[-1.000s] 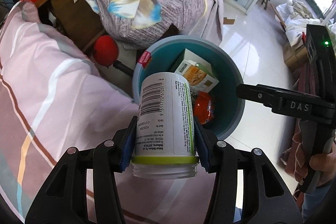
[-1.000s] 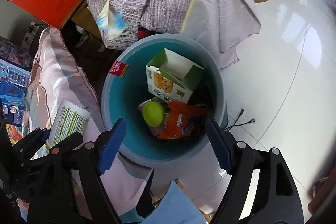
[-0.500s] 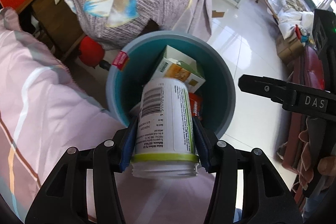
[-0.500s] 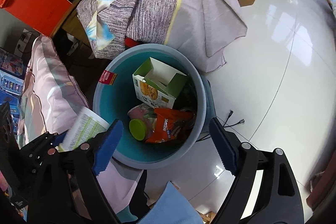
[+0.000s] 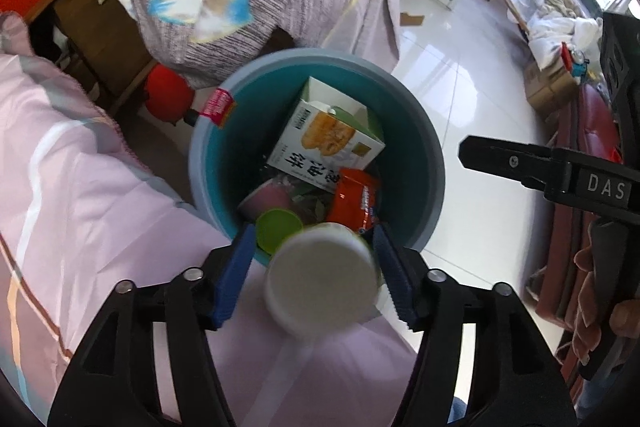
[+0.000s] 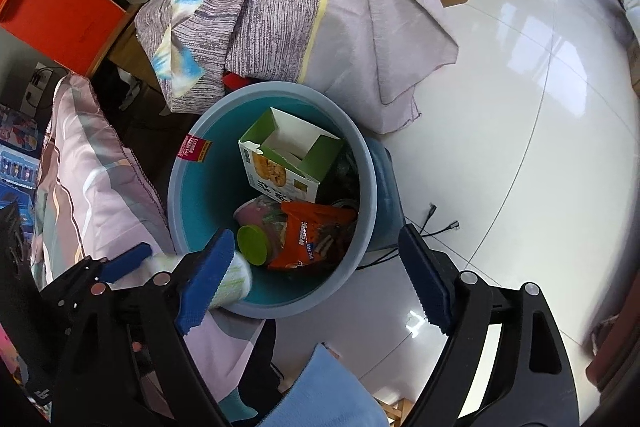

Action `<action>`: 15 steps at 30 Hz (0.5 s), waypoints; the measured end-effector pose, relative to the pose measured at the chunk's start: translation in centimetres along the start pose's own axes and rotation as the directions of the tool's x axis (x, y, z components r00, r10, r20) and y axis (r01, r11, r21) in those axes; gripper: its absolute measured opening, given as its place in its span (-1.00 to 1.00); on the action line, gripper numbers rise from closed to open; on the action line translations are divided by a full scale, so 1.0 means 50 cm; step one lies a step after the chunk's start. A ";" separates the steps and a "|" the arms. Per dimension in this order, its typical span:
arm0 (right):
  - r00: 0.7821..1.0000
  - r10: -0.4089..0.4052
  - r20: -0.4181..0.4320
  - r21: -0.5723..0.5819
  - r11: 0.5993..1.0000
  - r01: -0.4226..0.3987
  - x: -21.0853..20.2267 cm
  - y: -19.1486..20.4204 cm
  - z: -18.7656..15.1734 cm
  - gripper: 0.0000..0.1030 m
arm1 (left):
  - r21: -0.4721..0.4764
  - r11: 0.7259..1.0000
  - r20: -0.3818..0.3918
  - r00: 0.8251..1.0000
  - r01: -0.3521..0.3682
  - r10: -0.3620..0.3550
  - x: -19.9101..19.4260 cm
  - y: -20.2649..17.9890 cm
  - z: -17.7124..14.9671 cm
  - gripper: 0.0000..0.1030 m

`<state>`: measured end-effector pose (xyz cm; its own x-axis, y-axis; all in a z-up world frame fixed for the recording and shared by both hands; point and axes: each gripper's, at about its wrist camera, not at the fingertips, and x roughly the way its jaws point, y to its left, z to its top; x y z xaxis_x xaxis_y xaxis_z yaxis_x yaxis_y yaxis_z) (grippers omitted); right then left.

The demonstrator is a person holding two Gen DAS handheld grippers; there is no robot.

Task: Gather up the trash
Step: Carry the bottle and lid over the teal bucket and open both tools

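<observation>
A blue-grey trash bin [image 5: 432, 155] stands on the floor beside the bed; it also shows in the right wrist view [image 6: 372, 187]. It holds a snack box [image 5: 324, 143], an orange wrapper [image 5: 356, 199], a pink cup [image 5: 266, 199] and a green lid [image 5: 278, 229]. A white plastic jar [image 5: 322, 279] tips bottom-up between my left gripper's [image 5: 314, 273] spread blue pads, blurred, at the bin's near rim; in the right wrist view the jar [image 6: 234, 277] pokes over the rim. My right gripper [image 6: 316, 279] is open and empty above the bin.
A pink striped quilt [image 5: 80, 207] covers the bed on the left. A grey patterned cloth [image 6: 300, 7] drapes over furniture behind the bin. A red ball [image 5: 166, 95] lies beside the bin. White tiled floor [image 6: 520, 107] spreads to the right.
My left gripper moved over the bin and its pads spread. The jar went from gripped sideways to tipping bottom-up, slipping toward the bin. The right gripper stayed open over the bin.
</observation>
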<state>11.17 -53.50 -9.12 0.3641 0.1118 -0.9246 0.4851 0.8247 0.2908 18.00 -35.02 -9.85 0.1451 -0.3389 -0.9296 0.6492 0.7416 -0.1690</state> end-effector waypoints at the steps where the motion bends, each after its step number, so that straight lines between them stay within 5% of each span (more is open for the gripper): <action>1: 1.000 0.000 -0.001 -0.001 1.000 0.000 -0.001 0.001 0.000 0.56 | -0.007 1.000 0.005 1.000 -0.003 0.003 -0.004 0.004 0.000 0.24; 8: 1.000 -0.002 -0.003 -0.012 1.000 0.002 -0.006 0.015 -0.006 0.70 | -0.052 0.999 0.024 1.000 -0.012 0.013 -0.024 0.031 0.000 0.35; 11: 1.000 -0.015 -0.003 -0.022 1.000 0.014 -0.005 0.023 -0.009 0.71 | -0.057 0.998 0.051 0.998 -0.038 0.041 -0.041 0.035 -0.005 0.73; 15: 1.000 -0.010 -0.015 -0.033 0.999 0.009 -0.005 0.030 -0.015 0.71 | -0.066 0.997 0.066 0.997 -0.045 0.049 -0.061 0.037 -0.016 0.78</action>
<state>11.22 -51.86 -8.64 0.3475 0.1121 -0.9310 0.4615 0.8438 0.2738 18.15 -32.17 -7.57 0.2259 -0.3395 -0.9131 0.5915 0.7926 -0.1484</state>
